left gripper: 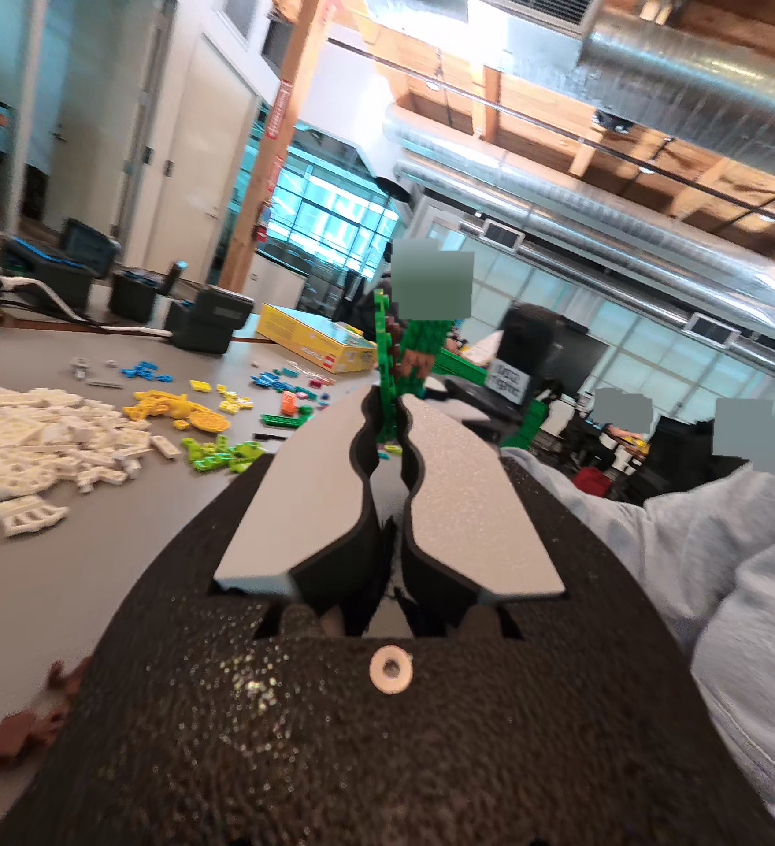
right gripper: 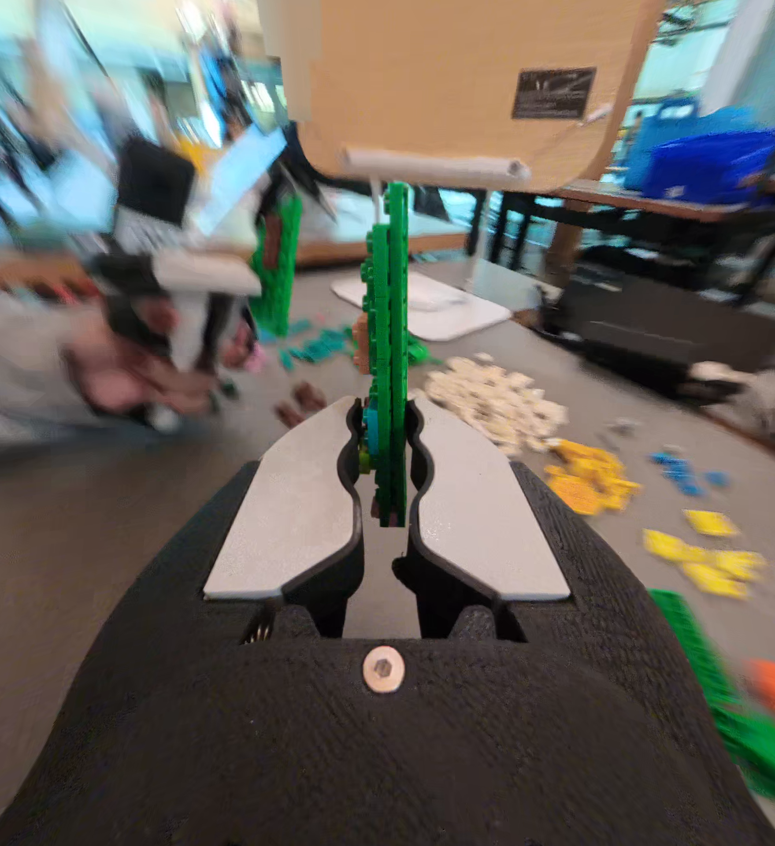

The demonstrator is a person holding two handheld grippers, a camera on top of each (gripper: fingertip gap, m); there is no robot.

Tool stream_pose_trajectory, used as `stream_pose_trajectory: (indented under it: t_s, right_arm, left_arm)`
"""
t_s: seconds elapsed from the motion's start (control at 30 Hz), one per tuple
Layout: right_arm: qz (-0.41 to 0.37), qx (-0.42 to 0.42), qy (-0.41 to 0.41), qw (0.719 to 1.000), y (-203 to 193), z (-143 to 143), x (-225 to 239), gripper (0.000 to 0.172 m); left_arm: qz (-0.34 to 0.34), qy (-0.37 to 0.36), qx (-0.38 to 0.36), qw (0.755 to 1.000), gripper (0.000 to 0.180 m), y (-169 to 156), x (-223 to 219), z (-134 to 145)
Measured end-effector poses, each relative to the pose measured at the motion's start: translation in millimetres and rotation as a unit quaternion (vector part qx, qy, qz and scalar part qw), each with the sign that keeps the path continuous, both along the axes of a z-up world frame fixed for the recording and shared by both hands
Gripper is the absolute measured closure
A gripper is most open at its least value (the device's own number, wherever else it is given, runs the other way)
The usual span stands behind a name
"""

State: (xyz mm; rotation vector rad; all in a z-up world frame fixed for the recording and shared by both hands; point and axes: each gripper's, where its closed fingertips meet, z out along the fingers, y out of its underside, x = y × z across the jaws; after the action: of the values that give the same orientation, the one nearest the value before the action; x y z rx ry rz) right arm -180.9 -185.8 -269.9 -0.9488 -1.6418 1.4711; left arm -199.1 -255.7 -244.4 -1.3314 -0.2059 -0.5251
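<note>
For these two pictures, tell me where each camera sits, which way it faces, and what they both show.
Left wrist view: on the left gripper, looking along its jaws, shut on a thin green studded brick plate, across the grey table toward windows; a grey sleeve shows.
Right wrist view: on the right gripper, looking along its jaws, shut on a thicker green layered brick panel, toward a tan board; the other gripper shows.
Shared: pile of white bricks, yellow bricks.
</note>
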Motion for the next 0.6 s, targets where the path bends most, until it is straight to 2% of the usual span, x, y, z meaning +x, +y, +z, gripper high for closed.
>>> stream_pose_trajectory:
  t_s: [0.07, 0.1, 0.17, 0.23, 0.27, 0.33, 0.47, 0.53, 0.6]
  right_arm:
    - [-0.036, 0.186, 0.012, 0.982, 6, -19, -1, 0.155]
    - [-0.045, 0.286, 0.02, 0.957, 7, -29, -1, 0.155]
    - [-0.051, 0.466, 0.029, 0.883, 8, -50, 0, 0.154]
    - [-0.037, 0.574, 0.029, 0.818, 4, -67, 2, 0.154]
    - [-0.027, 0.598, 0.034, 0.801, -1, -72, 3, 0.154]
    - [0.0, 0.601, 0.029, 0.798, -12, -79, 6, 0.146]
    - [0.011, 0.571, 0.002, 0.821, -14, -78, 10, 0.127]
    - [0.038, 0.523, -0.015, 0.851, -21, -74, 17, 0.123]
    - [0.079, 0.436, -0.026, 0.896, -36, -64, 27, 0.123]
  left_arm:
    - [0.026, -0.007, 0.0, 1.0, 0.175, -2, -10, 0]
    - [0.032, -0.014, 0.002, 0.999, 0.175, -4, -13, 1]
    - [0.039, -0.027, 0.003, 0.999, 0.175, -5, -18, 0]
    - [0.038, -0.037, 0.0, 0.999, 0.175, -4, -20, -2]
    - [0.037, -0.041, -0.002, 0.999, 0.175, -4, -20, -3]
    - [0.03, -0.043, -0.006, 0.999, 0.175, -2, -18, -6]
    - [0.014, -0.022, -0.017, 1.0, 0.175, 1, -10, -10]
    - [0.011, -0.01, -0.025, 1.0, 0.175, 4, -7, -14]
    - [0.014, 0.003, -0.029, 0.999, 0.175, 5, -5, -15]
